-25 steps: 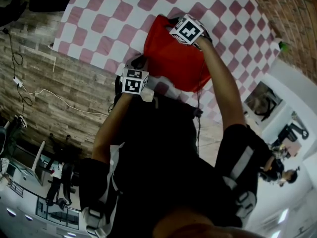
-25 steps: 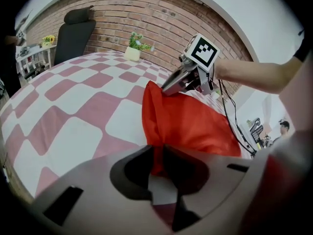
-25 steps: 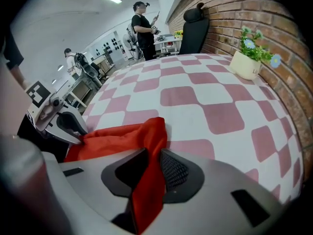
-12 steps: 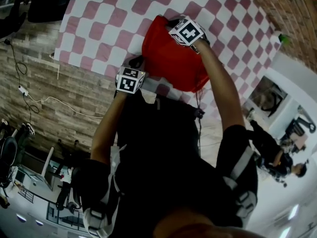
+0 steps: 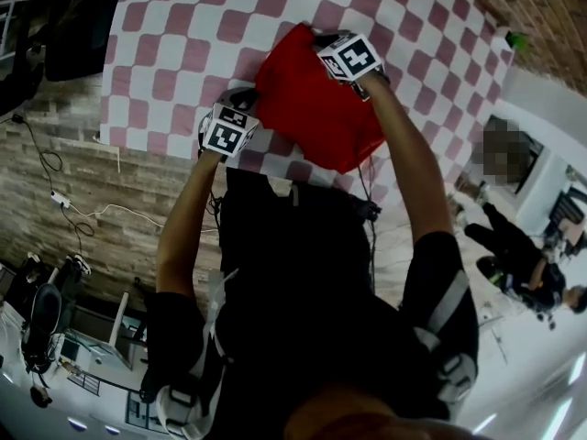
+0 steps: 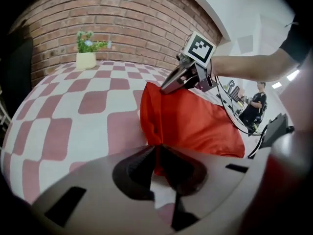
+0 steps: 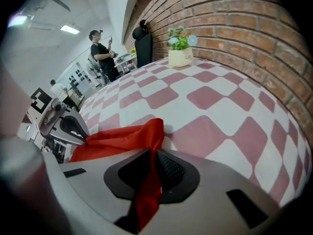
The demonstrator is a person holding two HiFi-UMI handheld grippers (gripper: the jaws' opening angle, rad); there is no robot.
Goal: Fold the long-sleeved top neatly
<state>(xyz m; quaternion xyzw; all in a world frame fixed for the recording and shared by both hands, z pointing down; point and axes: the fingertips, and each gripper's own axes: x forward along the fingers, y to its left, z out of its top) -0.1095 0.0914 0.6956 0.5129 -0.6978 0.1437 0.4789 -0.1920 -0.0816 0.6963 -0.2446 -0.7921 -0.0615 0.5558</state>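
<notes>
- The red long-sleeved top point(image 5: 312, 108) lies bunched into a rough slab on the tabletop point(image 5: 174, 53), which has a pink-and-white checked cover. It sits toward the near edge, right in front of the person who carries my rig.
- My left tongs point(image 6: 157, 155) have just been closing. The jaws are nearly together, with a thin pinch of red fabric between the pads at the top's near left corner.
- My right tongs point(image 7: 151, 165) have also just been closing. They are clamped on a strip of the same red cloth that runs down through the jaws, at the top's far corner.
- In the head view the top spans the gap between the two tongs, left at the lower-left edge and right at the upper edge. I cannot tell whether the middle of the cloth rests flat or is pulled slightly off the cover.
- Black cables point(image 6: 230, 116) trail from the right tongs past the top's near side.
- A small potted plant point(image 7: 180, 50), green with pale flowers in a light pot, stands at the tabletop's far end. It is well apart from the top.
- A brick wall point(image 6: 127, 13) rises just behind the plant.
- A person point(image 7: 100, 53) stands in the room beyond the tabletop.
</notes>
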